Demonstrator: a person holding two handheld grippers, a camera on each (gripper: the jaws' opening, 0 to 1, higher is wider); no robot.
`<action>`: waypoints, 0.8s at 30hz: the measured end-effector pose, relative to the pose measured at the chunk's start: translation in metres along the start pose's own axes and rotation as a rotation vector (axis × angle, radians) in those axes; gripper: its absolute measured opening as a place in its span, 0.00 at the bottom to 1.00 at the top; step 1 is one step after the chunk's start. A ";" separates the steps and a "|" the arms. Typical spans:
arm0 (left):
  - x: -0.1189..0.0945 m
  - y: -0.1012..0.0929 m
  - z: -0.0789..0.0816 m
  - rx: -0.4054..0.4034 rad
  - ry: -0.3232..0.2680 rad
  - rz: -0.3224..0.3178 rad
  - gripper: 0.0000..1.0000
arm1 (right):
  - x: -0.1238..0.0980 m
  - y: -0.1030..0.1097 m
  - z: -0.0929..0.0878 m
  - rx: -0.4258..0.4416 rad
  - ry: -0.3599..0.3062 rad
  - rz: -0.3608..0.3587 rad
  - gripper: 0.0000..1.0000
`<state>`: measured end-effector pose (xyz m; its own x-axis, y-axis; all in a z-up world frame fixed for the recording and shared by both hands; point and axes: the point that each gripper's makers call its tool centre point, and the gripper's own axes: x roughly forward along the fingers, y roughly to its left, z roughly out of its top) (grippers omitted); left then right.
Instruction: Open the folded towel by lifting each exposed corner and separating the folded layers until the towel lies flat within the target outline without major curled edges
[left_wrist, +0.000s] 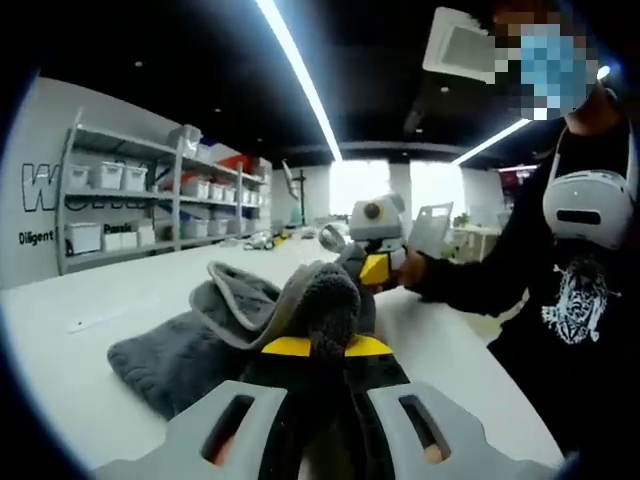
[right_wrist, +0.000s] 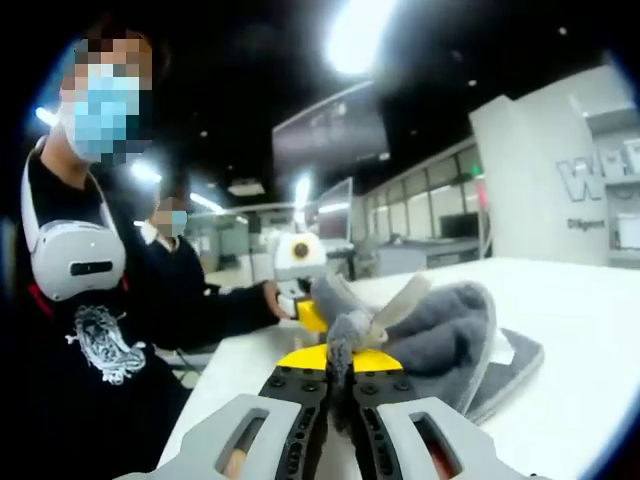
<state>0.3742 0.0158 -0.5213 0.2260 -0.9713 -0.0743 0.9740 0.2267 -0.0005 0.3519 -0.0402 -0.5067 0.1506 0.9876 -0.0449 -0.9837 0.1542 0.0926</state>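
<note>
towel (left_wrist: 215, 335): grey and fluffy, with a paler grey band along its edge.
state: it is not flat. It is bunched up, with layers folded over each other.
pose: one part is lifted up and curls over; the rest sags down in soft folds.
where: the low part lies on the white table (left_wrist: 120, 300). The lifted edge is pinched in my left gripper (left_wrist: 328, 335). My right gripper (right_wrist: 340, 365) pinches another bit of the edge, close to the first.
</note>
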 end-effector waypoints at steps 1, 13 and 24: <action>0.000 0.000 -0.001 0.005 0.002 0.000 0.05 | 0.000 0.001 -0.001 -0.003 0.002 0.001 0.00; -0.005 -0.009 -0.011 0.026 0.037 -0.019 0.05 | 0.003 0.019 -0.015 -0.032 0.045 0.056 0.00; -0.006 -0.022 -0.026 0.038 0.095 -0.052 0.05 | 0.002 0.026 -0.032 -0.033 0.112 0.097 0.01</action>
<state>0.3512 0.0182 -0.5464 0.1748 -0.9700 -0.1691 0.9846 0.1719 0.0314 0.3237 -0.0351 -0.5360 0.0444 0.9879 -0.1484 -0.9960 0.0553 0.0697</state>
